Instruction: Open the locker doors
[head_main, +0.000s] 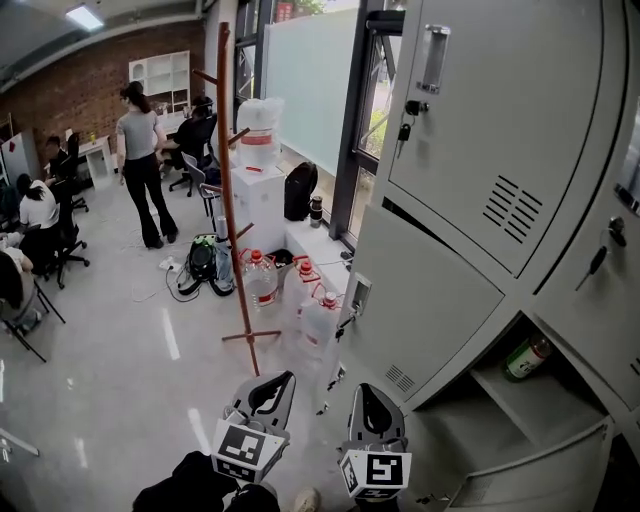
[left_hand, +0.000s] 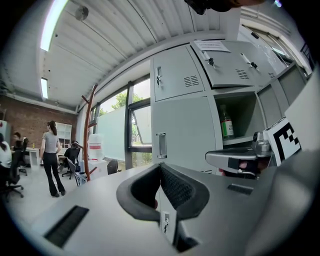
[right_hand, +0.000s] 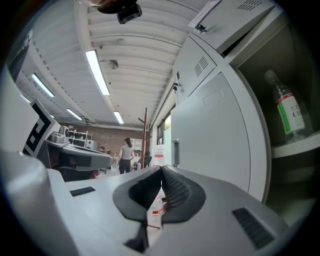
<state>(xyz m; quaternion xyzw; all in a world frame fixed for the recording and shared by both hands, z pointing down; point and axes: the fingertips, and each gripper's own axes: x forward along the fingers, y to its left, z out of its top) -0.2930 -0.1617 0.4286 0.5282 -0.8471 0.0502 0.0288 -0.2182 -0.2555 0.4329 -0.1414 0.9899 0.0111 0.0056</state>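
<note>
Grey lockers (head_main: 470, 130) fill the right of the head view. The middle door (head_main: 430, 290) with its recessed handle (head_main: 358, 295) is closed, and so is the upper door with keys (head_main: 404, 128) in its lock. To the lower right a compartment stands open with a green bottle (head_main: 527, 357) on its shelf, its door (head_main: 530, 468) swung out. My left gripper (head_main: 283, 380) and right gripper (head_main: 366, 393) hover low, short of the lockers, both shut on nothing. The left gripper view faces the closed door's handle (left_hand: 160, 145) and the bottle (left_hand: 226, 122). The right gripper view shows the handle (right_hand: 176, 152) and the bottle (right_hand: 287, 110).
A wooden coat rack (head_main: 228, 180) stands left of the lockers, with water jugs (head_main: 262, 278) and a black backpack (head_main: 203, 263) on the floor by it. People sit and stand (head_main: 140, 165) at desks far to the left. A window (head_main: 310, 90) adjoins the lockers.
</note>
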